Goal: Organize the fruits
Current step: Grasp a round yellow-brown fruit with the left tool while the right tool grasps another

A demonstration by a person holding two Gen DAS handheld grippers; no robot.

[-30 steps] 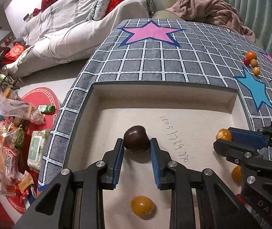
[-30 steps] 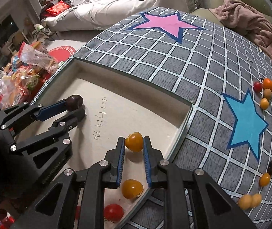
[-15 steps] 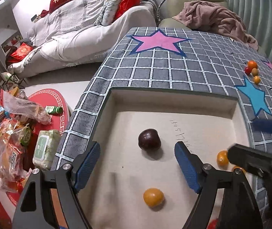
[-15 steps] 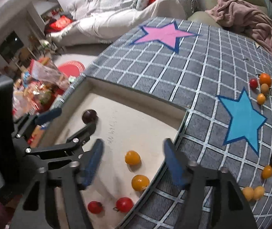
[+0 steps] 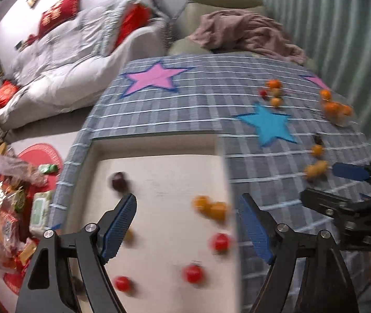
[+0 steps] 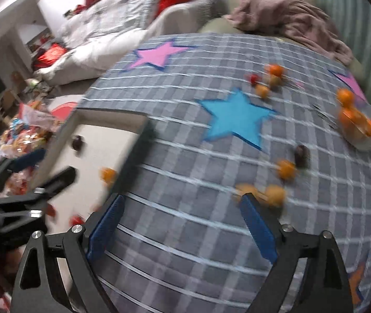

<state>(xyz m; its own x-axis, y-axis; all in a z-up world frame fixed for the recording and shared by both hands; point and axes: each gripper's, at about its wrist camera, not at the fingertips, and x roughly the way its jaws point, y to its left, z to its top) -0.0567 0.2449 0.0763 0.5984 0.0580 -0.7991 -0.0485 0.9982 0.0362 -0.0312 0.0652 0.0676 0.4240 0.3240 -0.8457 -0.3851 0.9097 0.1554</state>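
Observation:
My left gripper [image 5: 186, 203] hangs open and empty above the beige tray [image 5: 175, 167]. In the tray lie a dark plum [image 5: 119, 181], a pair of orange fruits [image 5: 208, 207] and three red tomatoes [image 5: 192, 274]. My right gripper [image 6: 182, 200] is open over the grey checked cloth [image 6: 185, 234], to the right of the tray [image 6: 99, 140], with nothing between its fingers. Just ahead of its right finger lie orange fruits [image 6: 274, 194], another orange one [image 6: 285, 169] and a dark plum [image 6: 302, 154]. Both views are motion-blurred.
Further back on the cloth is a small fruit cluster [image 6: 263, 80]. A clear container of oranges [image 6: 354, 122] sits at the far right. A sofa [image 5: 62, 60] and an armchair with a pink blanket [image 5: 245, 34] stand beyond. Snack bags [image 5: 0, 195] litter the floor left of the table.
Both grippers opened wide, leaving the dark plum and an orange fruit in the tray. Both then rose and swung right; the right one now hangs over the cloth.

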